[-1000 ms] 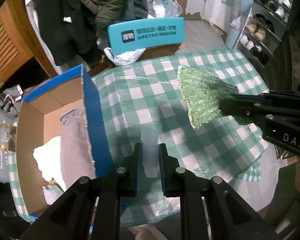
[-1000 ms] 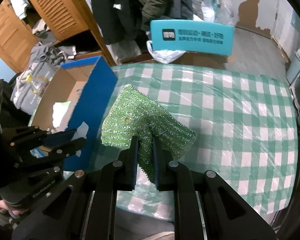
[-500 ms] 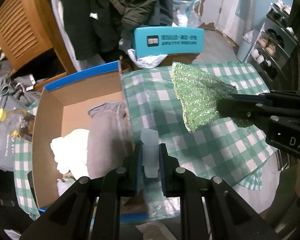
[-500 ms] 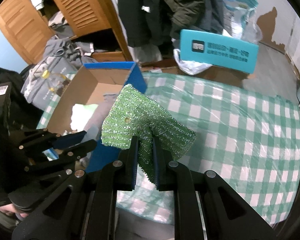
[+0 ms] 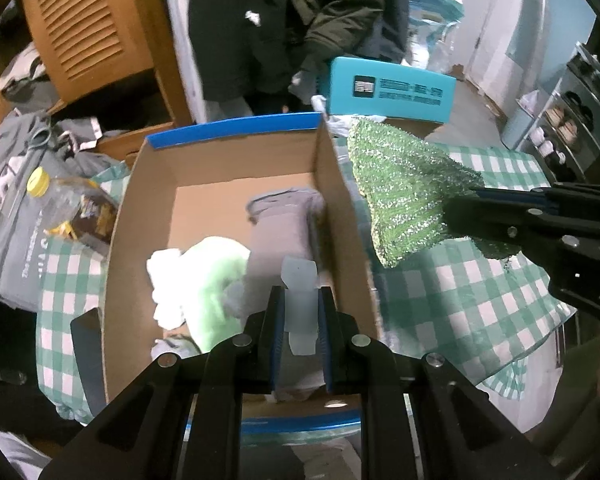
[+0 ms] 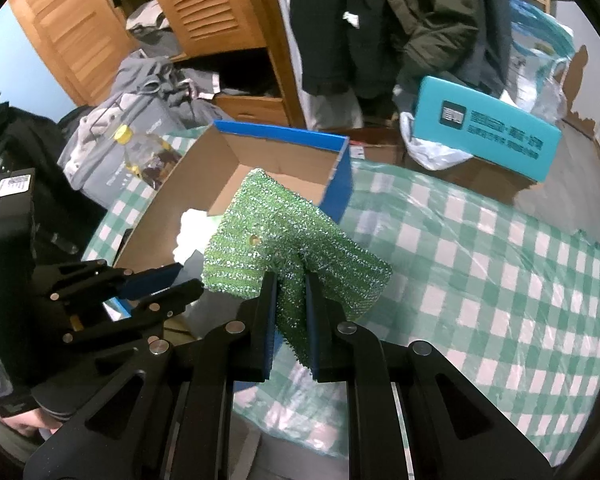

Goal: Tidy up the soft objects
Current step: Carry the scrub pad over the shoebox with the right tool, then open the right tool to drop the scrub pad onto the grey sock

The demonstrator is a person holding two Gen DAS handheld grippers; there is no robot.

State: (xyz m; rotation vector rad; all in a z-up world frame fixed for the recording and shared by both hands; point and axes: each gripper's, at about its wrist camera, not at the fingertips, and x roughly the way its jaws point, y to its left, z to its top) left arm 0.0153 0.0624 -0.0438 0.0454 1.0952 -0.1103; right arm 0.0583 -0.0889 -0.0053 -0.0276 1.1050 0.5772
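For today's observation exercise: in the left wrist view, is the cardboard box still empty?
No, the cardboard box already holds a grey cloth and a pale green and white cloth on its floor.

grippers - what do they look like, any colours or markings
Both are matte black angular linkages with round silver rivets and blue pads inside the fingers. The left gripper carries a white label on its body in the right wrist view. The right gripper shows white lettering, "DA", cut off at the picture's edge.
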